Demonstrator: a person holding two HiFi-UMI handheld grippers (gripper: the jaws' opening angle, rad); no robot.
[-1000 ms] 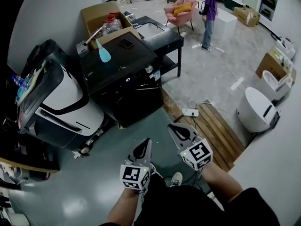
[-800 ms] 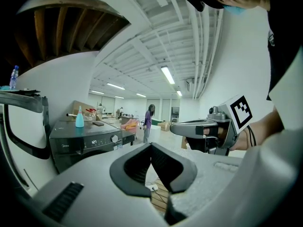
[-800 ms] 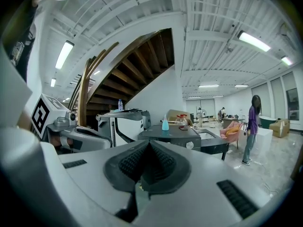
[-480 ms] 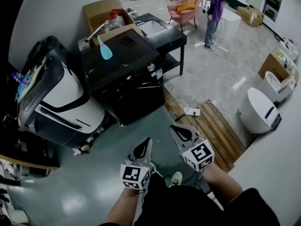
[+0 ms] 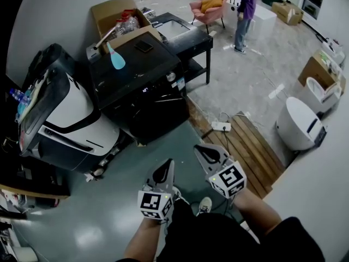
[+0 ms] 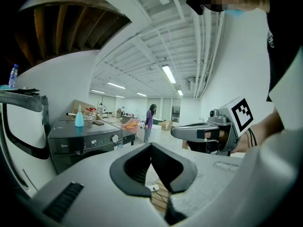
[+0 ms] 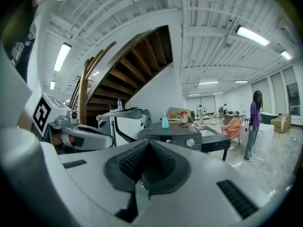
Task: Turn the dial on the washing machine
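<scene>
Grippers are both held low at the near edge of the scene, in front of the person, side by side and well apart from the washing machine (image 5: pixel 136 94). Left gripper (image 5: pixel 169 163) has its jaws closed together with nothing between them. Right gripper (image 5: pixel 198 148), just to its right, also has its jaws pressed together and empty. Both tips point toward the far side of the scene, over the grey-green floor (image 5: pixel 109 212), and neither touches anything. The washing machine is a black unit standing far and left of the grippers, against the white wall. Its dial (image 5: pixel 172 78) is a round silver knob at the right end of the front control panel, just right of the lit display (image 5: pixel 146 90). In the left gripper view the dial (image 6: pixel 114 138) sits left of the closed jaws, and in the right gripper view it (image 7: pixel 190 143) sits right of them. A blue bottle (image 5: pixel 116 59) stands upright on the machine top near its far left corner, and a flat dark object (image 5: pixel 144 47) lies on the top to its right. An open cardboard box (image 5: pixel 117 15) sits behind the machine. A black table (image 5: pixel 185 37) adjoins the machine on its far right side. A white and black appliance (image 5: pixel 65 113) stands just left of the machine. A power strip (image 5: pixel 221 126) lies on the floor beside wooden boards (image 5: pixel 251 149), right of the machine. A person in a purple top (image 5: pixel 244 7) stands far off beside a pink armchair (image 5: pixel 210 7).
</scene>
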